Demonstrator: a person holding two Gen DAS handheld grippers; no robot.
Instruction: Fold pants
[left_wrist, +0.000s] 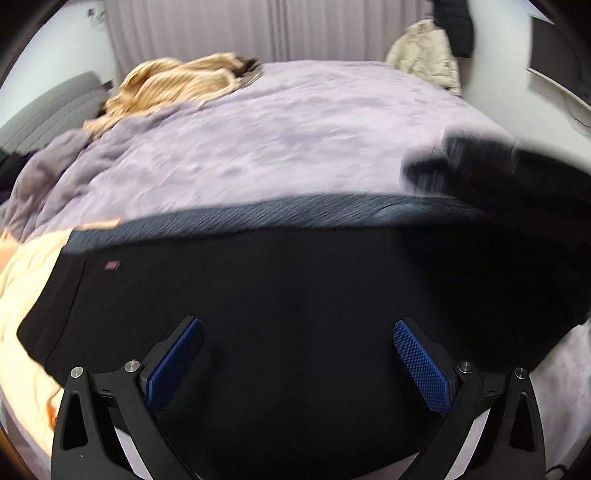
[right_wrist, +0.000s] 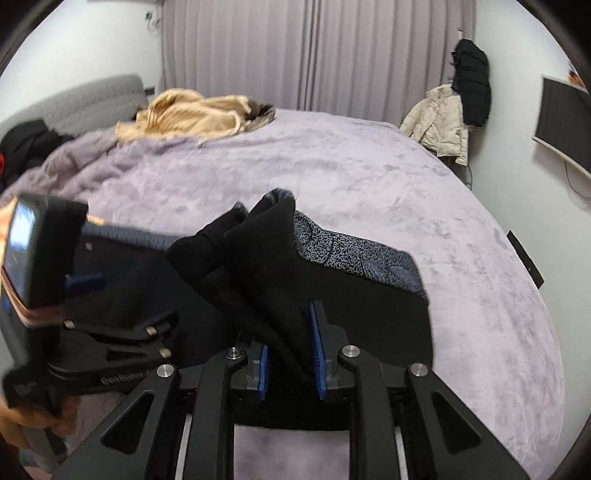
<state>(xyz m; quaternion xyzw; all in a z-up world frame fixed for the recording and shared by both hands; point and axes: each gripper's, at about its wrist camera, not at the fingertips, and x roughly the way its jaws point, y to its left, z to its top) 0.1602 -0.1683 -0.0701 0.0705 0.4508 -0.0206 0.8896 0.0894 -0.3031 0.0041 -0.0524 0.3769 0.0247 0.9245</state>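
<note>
Blue pads (left_wrist: 177, 363) of the left gripper (left_wrist: 297, 363) stand wide apart above the black pants (left_wrist: 280, 295), gripping nothing. From the right wrist view, the right gripper (right_wrist: 290, 363) has its jaws drawn in on a bunched fold of the pants (right_wrist: 258, 295), black cloth rising between the two blue pads (right_wrist: 317, 350). The pants lie on the near part of the bed (right_wrist: 369, 177), on a lilac blanket, with a grey patterned waistband (right_wrist: 351, 251) turned toward the far side. To the left in that view the left gripper (right_wrist: 88, 282) hangs over the pants, held by a hand (right_wrist: 33, 428). A tan garment (left_wrist: 177, 79) lies at the far side of the bed near the curtain (right_wrist: 314, 55). A cream jacket (right_wrist: 439, 122) and a black coat (right_wrist: 472, 81) hang by the wall.
</note>
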